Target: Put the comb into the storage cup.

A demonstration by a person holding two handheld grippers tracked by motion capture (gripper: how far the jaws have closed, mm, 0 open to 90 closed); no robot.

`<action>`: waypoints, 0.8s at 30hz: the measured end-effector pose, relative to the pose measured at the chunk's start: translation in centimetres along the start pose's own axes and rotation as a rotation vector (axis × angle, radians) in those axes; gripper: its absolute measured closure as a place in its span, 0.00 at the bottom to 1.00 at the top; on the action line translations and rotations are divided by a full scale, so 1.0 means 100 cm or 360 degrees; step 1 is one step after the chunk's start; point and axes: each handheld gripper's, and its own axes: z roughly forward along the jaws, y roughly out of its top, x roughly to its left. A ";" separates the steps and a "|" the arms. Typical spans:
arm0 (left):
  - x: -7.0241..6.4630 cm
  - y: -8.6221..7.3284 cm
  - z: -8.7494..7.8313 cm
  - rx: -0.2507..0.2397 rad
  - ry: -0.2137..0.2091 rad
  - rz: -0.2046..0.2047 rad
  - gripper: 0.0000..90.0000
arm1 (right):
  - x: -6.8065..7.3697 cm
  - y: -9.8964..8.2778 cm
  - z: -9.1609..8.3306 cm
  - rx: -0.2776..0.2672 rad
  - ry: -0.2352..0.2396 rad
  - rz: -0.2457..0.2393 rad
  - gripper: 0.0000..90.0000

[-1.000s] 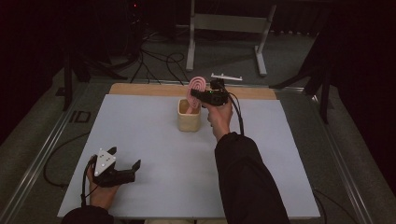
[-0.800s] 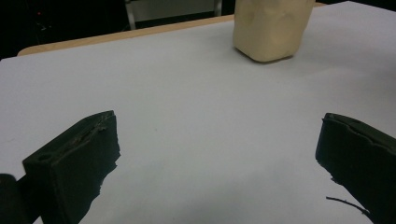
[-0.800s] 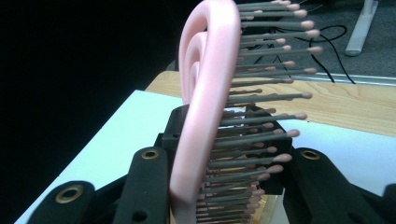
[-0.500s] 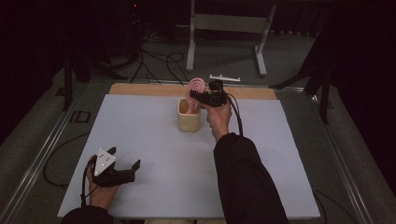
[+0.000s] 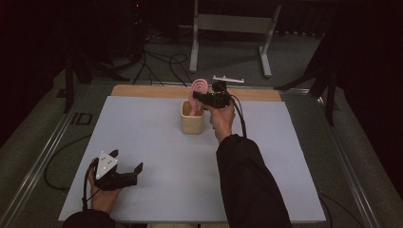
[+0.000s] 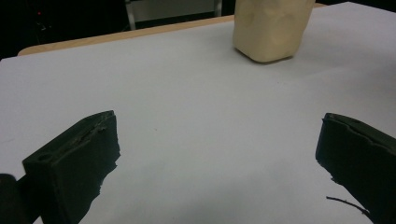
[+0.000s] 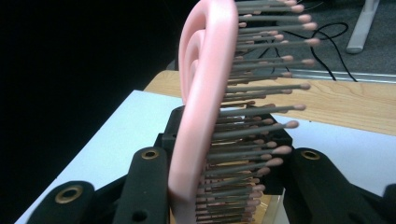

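A pink hairbrush (image 5: 196, 89) stands upright with its lower end down in a beige cup (image 5: 192, 122) at the far middle of the table. My right gripper (image 5: 200, 98) is shut on the brush head. In the right gripper view the brush (image 7: 205, 93) sits between the jaws of that gripper (image 7: 229, 156), its back against the left jaw and its bristle tips toward the right one. My left gripper (image 5: 129, 166) rests at the near left with its jaws wide apart and nothing between them. In the left gripper view the cup (image 6: 271, 28) stands far beyond that gripper (image 6: 219, 149).
The white table top (image 5: 142, 133) ends in a wooden strip (image 5: 142, 90) at the far edge. Beyond it are a metal stand (image 5: 228, 28), floor cables (image 5: 157, 61) and a small white part (image 5: 228, 79). The right sleeve (image 5: 247, 185) crosses the near middle.
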 end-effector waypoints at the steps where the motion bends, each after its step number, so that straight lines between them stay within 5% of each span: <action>1: 0.000 0.000 0.000 0.0002 0.0000 -0.0001 0.00 | -0.002 0.001 0.001 -0.0002 0.0001 0.0011 0.70; 13: 0.000 0.000 0.000 0.0002 -0.0001 -0.0004 0.00 | 0.001 0.003 0.004 0.0021 0.0029 0.0021 0.70; 24: 0.000 0.000 0.000 0.0005 -0.0005 -0.0007 0.00 | -0.010 0.003 0.005 0.0012 0.0014 0.0073 0.70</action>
